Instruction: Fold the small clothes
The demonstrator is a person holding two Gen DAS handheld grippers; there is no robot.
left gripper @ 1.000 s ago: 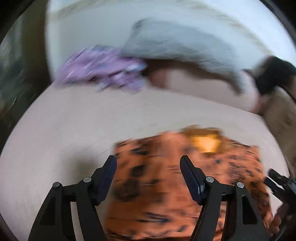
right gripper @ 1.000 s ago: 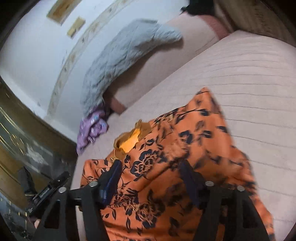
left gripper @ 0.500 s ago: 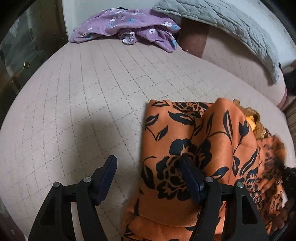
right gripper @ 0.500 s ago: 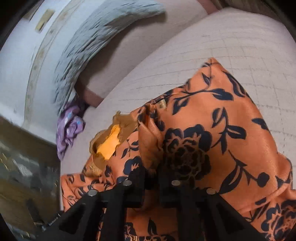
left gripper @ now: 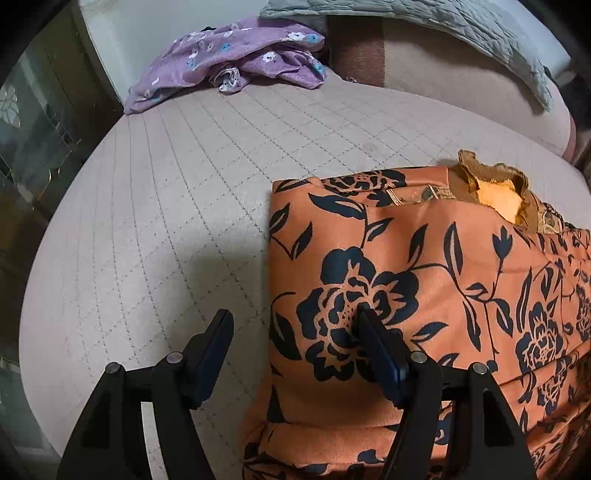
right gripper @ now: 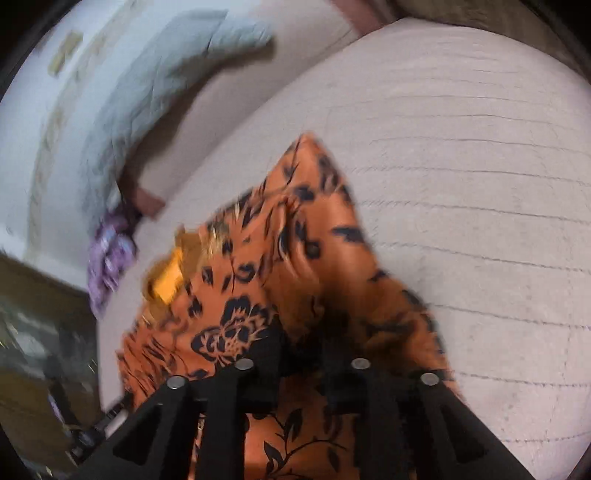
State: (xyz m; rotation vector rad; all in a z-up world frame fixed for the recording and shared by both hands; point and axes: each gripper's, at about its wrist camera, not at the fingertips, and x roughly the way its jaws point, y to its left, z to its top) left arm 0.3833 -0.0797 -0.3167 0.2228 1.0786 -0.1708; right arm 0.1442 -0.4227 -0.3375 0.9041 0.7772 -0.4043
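Observation:
An orange garment with black flowers (left gripper: 424,273) lies partly folded on the quilted pink bed (left gripper: 177,192); its yellow-brown collar (left gripper: 495,188) points away. My left gripper (left gripper: 295,339) is open, straddling the garment's left folded edge, right finger on the cloth, left finger over the bed. In the right wrist view, which is blurred, my right gripper (right gripper: 299,347) is shut on a raised fold of the same garment (right gripper: 258,295).
A purple flowered garment (left gripper: 229,59) lies crumpled at the far side of the bed. A grey quilted pillow (left gripper: 443,22) rests on the padded headboard (left gripper: 436,81). A dark glass cabinet (left gripper: 33,110) stands left of the bed.
The left gripper moved closer over the garment's left edge and stayed open. The right gripper shut on a fold of the orange cloth and has drawn it up.

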